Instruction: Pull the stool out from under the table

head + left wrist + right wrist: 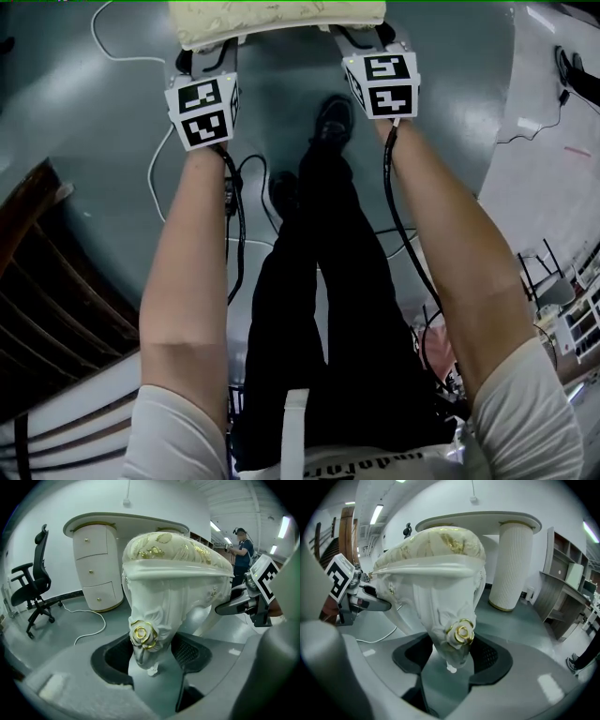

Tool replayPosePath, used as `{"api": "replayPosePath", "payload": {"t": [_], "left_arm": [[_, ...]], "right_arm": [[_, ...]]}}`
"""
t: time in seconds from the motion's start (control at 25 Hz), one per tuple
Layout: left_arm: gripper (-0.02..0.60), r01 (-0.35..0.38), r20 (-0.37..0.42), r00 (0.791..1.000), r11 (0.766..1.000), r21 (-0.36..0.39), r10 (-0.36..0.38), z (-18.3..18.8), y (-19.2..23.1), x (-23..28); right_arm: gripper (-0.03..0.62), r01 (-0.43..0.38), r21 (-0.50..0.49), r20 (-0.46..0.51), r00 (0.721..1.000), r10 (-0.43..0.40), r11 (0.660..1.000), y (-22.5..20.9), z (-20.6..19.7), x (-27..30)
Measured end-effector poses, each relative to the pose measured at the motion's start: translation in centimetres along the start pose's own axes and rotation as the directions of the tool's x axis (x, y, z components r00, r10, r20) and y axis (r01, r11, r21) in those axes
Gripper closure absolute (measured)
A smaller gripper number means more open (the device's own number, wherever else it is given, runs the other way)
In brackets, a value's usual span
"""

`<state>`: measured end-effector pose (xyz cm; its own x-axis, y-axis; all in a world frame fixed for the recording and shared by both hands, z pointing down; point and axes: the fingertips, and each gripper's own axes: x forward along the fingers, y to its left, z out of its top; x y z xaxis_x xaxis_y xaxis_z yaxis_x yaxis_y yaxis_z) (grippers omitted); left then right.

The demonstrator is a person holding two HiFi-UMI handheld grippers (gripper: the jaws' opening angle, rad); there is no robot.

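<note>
The table point(126, 520) stands behind the stool point(173, 569). From both gripper views the stool looks already clear of the tabletop's edge, just in front of you on the grey floor.

Your left gripper point(152, 657) is closed partway round one carved front leg, just below its gold rose point(141, 633). Your right gripper point(451, 657) is clamped wider on the other front leg, under its own rose point(461, 632). Each gripper holds a leg and nothing else.

Both holds sit on glossy, tapering carving, so a sharp tug could make the pads slide down the taper and lose the leg. Pulling harder on one side than the other would probably slew the stool, and lifting the front too far may tip it backwards.

Your shoe point(333, 122) is close behind the grippers, so a quick draw could land the stool's feet on it. The white cable point(89, 627) lies loose on the floor nearby and could snag a leg.
</note>
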<state>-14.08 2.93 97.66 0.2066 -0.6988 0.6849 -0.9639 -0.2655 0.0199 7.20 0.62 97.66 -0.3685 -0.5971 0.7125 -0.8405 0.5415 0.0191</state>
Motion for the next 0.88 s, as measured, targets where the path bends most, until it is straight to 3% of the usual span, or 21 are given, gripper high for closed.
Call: {"api": "replayPosePath", "payload": {"t": [0.36, 0.6, 0.88], "left_arm": [[0.327, 0.01, -0.03, 1.0, 1.0, -0.005, -0.01, -3.2, -2.3, -3.3], [0.303, 0.028, -0.064, 0.998, 0.999, 0.045, -0.025, -2.8, -2.7, -3.1], [0.29, 0.067, -0.041, 0.997, 0.998, -0.01, -0.068, 0.1, -3.7, -7.9]], "right_arm": [[0.355, 0.005, 0.021, -0.028, 1.0, -0.004, 1.0, 2.3, -3.3, -3.5], [0.324, 0.003, 0.004, -0.085, 0.996, -0.003, 1.0, 1.8, -3.8, -3.8], [0.31, 0.008, 0.028, -0.091, 0.996, -0.005, 1.0, 2.0, -2.5, -8.9]]}}
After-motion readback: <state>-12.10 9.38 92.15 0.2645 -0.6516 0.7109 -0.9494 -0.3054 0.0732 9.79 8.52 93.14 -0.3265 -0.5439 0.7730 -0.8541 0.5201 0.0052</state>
